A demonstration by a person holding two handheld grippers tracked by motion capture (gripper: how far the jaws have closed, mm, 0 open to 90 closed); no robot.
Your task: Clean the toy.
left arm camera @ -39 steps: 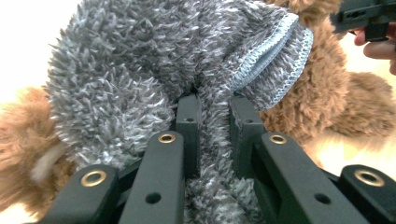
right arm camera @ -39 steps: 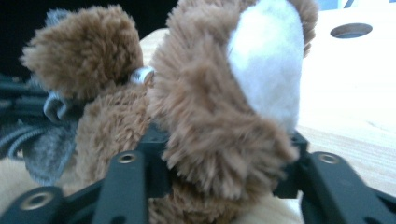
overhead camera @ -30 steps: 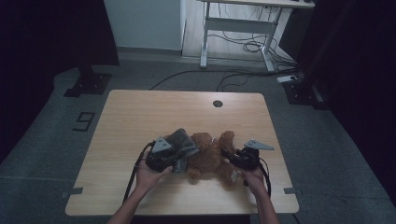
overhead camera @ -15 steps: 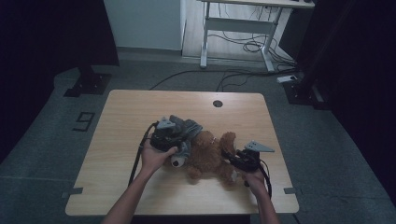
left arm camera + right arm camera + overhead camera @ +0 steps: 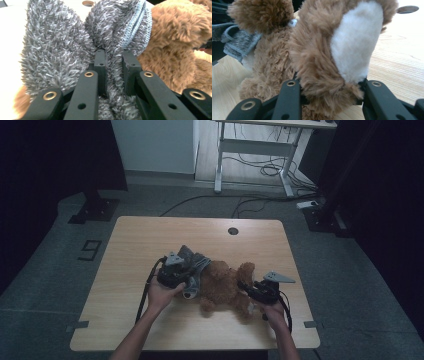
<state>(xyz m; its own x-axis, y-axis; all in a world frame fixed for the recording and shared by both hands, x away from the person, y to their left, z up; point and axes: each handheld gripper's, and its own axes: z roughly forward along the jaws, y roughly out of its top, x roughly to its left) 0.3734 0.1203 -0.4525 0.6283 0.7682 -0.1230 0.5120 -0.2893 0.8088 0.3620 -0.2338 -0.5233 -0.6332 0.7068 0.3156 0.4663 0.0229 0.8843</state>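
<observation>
A fluffy brown teddy bear [image 5: 225, 287] lies on the near part of the pale wooden table [image 5: 140, 240], its long body running left to right. The left gripper [image 5: 113, 58] has just been closing and pinches the fuzzy grey garment [image 5: 57, 42] at the bear's left end. The right gripper [image 5: 329, 86] squeezes a round foot with a cream sole [image 5: 355, 42].

This looks like a lab or work room: a grey floor [image 5: 60, 250] with tape marks, loose cables [image 5: 260, 167], a metal desk frame [image 5: 255, 145], dark stands.
</observation>
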